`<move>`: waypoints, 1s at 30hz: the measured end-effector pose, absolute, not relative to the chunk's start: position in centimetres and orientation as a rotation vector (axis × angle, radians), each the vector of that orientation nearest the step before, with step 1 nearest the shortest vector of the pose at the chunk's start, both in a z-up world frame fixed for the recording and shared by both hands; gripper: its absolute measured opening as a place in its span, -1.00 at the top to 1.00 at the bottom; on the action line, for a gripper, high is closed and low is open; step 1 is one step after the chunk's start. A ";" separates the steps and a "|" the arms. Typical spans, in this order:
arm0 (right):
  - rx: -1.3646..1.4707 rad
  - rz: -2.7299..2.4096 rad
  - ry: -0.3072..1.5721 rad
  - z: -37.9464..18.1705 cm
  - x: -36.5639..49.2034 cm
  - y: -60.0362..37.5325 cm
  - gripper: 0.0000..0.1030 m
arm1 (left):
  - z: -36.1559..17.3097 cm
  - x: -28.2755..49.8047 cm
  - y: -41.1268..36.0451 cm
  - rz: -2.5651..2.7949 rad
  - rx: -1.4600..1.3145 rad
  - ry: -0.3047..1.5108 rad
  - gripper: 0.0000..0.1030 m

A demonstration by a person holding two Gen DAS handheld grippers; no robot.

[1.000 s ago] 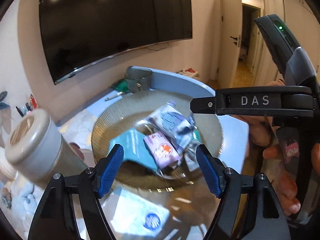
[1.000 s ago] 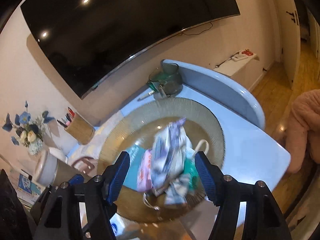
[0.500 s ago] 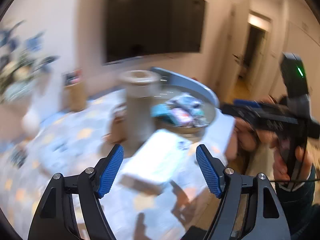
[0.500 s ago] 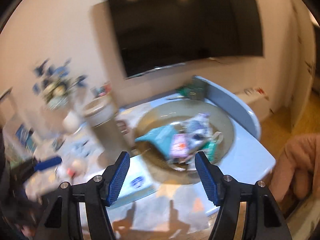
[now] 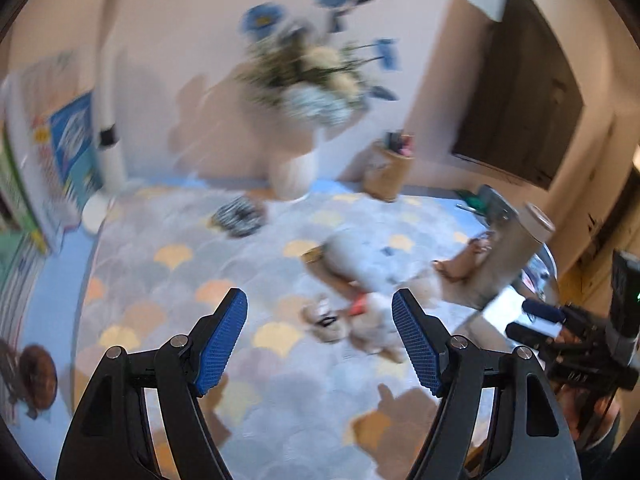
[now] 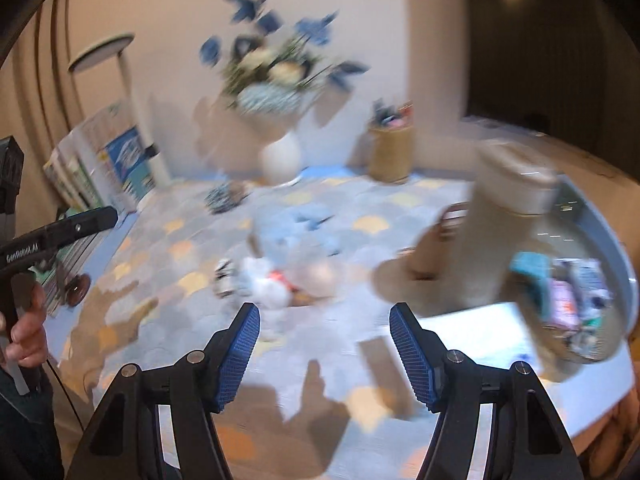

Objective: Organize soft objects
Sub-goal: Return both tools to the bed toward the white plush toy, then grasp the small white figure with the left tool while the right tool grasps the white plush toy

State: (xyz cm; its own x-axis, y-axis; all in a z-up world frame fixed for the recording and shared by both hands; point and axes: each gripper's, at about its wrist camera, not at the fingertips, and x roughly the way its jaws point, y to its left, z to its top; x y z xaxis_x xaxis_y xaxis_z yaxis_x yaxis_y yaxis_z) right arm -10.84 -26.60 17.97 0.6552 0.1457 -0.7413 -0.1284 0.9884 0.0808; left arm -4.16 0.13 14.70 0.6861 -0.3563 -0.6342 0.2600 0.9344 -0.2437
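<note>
Since the earlier frames both views have swung away from the glass bowl (image 6: 624, 280) of packets and now face the patterned tablecloth (image 5: 168, 280), with heavy motion blur throughout. The bowl, already holding several soft packets (image 6: 560, 292), now sits at the far right of the right wrist view, behind a tall beige canister (image 6: 508, 220).

Near the table's middle lies a loose cluster of soft objects: a pale blue-grey cloth item (image 5: 360, 256) and, just nearer the grippers, small plush pieces (image 5: 372, 328) with a red accent. A dark striped item (image 5: 240, 216) lies further back, near the white vase (image 5: 292, 176). Blur prevents finer identification.

The left gripper (image 5: 320, 344) has its jaws parted fairly wide with nothing between them. The right gripper (image 6: 324, 356) is likewise parted and empty.

The step in hand appears to be approaching the next soft object. Recommended procedure: slow the sweep, centre one item between the pads, descend until the fingertips straddle it, then close on the bulk of the fabric, not a loose edge.
</note>
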 end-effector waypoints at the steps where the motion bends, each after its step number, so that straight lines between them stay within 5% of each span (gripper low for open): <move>1: 0.024 0.166 0.859 17.5 -10.3 -25.8 -0.28 | 14.0 -3.5 1.1 -0.335 -0.158 0.760 -0.43; 7: 0.060 0.237 0.956 13.9 -7.1 -22.0 -0.28 | 9.0 0.4 1.5 -0.280 -0.127 0.954 -0.43; 18: 0.359 0.251 1.099 6.6 -2.4 -23.6 -0.28 | 2.1 5.6 -4.0 -0.498 -0.221 1.051 -0.38; 23: 0.420 0.261 1.063 6.2 -1.4 -23.8 -0.28 | 1.4 6.1 -5.8 -0.500 -0.176 1.062 -0.16; 24: 0.424 0.264 1.064 6.2 -1.3 -23.7 -0.25 | 1.3 6.1 -6.0 -0.490 -0.160 1.063 0.06; 27: 0.474 0.279 1.039 6.4 -1.5 -23.5 0.17 | 1.3 5.8 -6.1 -0.478 -0.120 1.038 0.37; 30: 0.455 0.258 1.034 7.0 -2.5 -22.5 0.27 | 1.4 5.5 -5.5 -0.476 -0.119 1.031 0.42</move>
